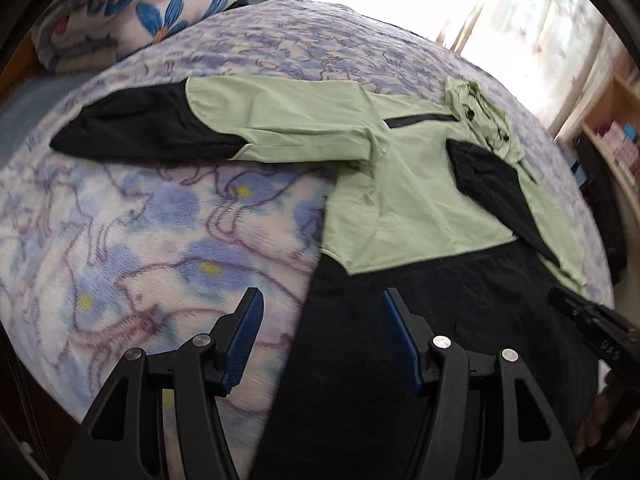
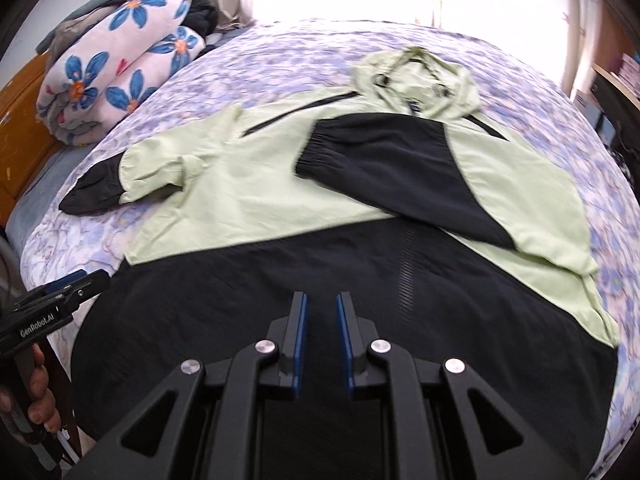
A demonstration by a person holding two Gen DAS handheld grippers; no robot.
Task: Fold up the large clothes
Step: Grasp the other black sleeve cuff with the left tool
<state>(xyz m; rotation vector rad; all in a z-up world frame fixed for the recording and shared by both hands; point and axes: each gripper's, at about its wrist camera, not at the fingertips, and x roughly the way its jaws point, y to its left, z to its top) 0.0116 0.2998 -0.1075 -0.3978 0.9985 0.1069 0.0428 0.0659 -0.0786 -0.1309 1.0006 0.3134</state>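
Note:
A light green and black hooded jacket (image 1: 420,200) (image 2: 280,184) lies spread front-up on the bed. One sleeve (image 2: 392,160) is folded across the chest. The other sleeve (image 1: 240,120) lies stretched out sideways with its black cuff on the blanket. The hood (image 2: 420,76) sits at the far end. My left gripper (image 1: 322,294) hovers open over the left edge of the black hem, with nothing between its fingers. My right gripper (image 2: 321,298) hangs above the middle of the black hem, jaws only narrowly apart and empty. Each gripper shows in the other's view, left gripper (image 2: 76,280) and right gripper (image 1: 568,300).
The purple flowered blanket (image 1: 140,220) covers the bed. A rolled quilt with blue flowers (image 2: 120,72) lies at the far left by a wooden headboard (image 2: 20,120). Shelves (image 1: 616,128) stand at the right. A bright window is behind the bed.

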